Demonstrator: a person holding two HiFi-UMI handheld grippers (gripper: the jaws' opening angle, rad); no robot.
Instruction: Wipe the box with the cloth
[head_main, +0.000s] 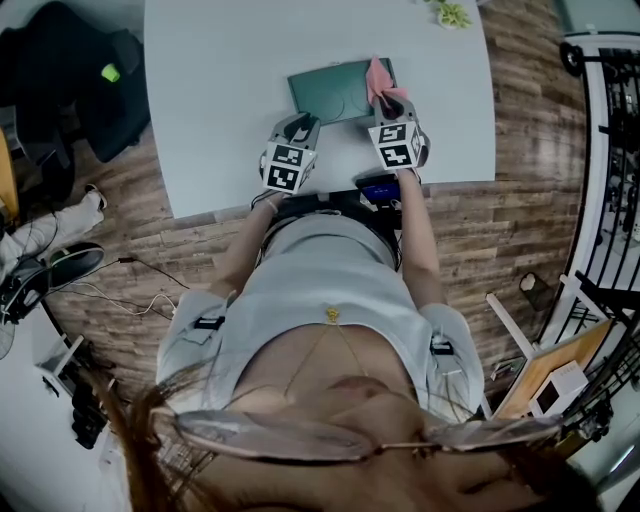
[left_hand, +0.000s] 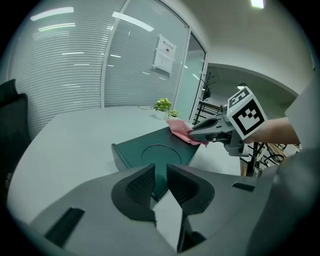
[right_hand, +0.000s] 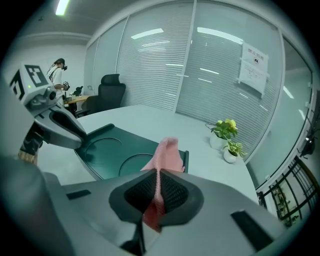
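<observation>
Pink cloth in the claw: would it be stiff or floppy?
Probably floppy: the pink cloth creases and sags past the right claw. Likely light too, since a small pinch holds it over the green box.

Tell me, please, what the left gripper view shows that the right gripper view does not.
Only the left: the jaws of the left gripper closed on the box edge, and the right gripper from outside. Only the right: the pink cloth pinched between its jaws, an office chair, a person. Both: box, cloth, potted plants, table.
</observation>
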